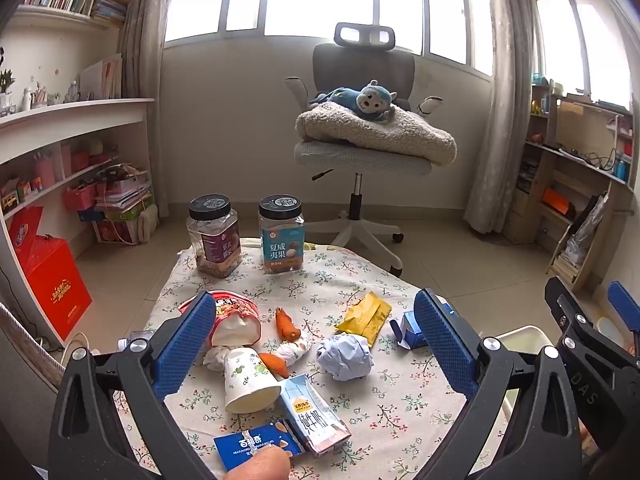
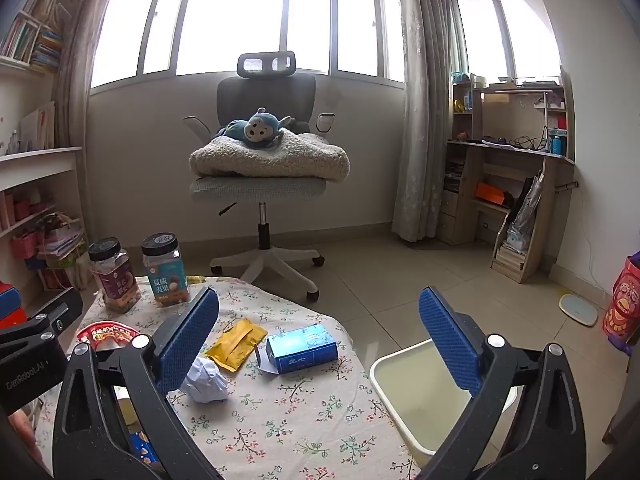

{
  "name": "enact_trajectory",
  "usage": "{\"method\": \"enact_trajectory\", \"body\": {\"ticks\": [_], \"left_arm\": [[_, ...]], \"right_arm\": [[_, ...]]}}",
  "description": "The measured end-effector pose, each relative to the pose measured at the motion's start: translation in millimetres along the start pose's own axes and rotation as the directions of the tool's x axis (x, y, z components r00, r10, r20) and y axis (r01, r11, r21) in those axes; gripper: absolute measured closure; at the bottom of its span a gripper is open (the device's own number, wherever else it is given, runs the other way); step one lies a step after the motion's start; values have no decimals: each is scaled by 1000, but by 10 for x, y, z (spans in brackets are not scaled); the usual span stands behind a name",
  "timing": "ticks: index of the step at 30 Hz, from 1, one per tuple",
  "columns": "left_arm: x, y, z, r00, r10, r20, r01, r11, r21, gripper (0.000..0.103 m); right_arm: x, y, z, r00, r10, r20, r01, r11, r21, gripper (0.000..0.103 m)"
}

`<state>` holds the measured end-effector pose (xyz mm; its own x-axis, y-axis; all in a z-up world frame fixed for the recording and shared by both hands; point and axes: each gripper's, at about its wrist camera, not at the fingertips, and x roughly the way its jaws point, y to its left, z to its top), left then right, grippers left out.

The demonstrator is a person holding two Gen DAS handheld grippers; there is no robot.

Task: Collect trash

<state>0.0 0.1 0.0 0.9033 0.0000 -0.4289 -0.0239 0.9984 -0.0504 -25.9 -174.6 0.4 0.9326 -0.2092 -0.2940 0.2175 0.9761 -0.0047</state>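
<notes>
Trash lies scattered on a floral tablecloth (image 1: 384,400): a tipped paper cup (image 1: 248,380), a milk carton (image 1: 314,416), a crumpled paper ball (image 1: 346,356), a yellow wrapper (image 1: 366,314), a small blue box (image 2: 302,348), a red noodle bowl (image 1: 236,310) and orange peels (image 1: 286,324). My left gripper (image 1: 316,344) hangs open above the cup and the paper ball, holding nothing. My right gripper (image 2: 320,344) is open too, over the table's right edge, with the blue box between its fingers' lines of sight. A white bin (image 2: 404,380) stands on the floor right of the table.
Two black-lidded snack jars (image 1: 216,236) (image 1: 282,234) stand at the table's far edge. Beyond is an office chair (image 1: 360,152) with a blanket and a blue plush monkey. Shelves line the left wall and a desk shelf (image 2: 512,168) the right. A red box (image 1: 52,284) sits on the floor.
</notes>
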Motion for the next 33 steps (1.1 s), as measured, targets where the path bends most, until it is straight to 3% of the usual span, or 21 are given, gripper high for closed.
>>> {"method": "enact_trajectory", "body": {"ticks": [33], "left_arm": [[34,50,-26,1000,1,-3,-1,1000,3,7]], "right_arm": [[0,8,-1,1000,2,-2,-2,1000,2,7]]}}
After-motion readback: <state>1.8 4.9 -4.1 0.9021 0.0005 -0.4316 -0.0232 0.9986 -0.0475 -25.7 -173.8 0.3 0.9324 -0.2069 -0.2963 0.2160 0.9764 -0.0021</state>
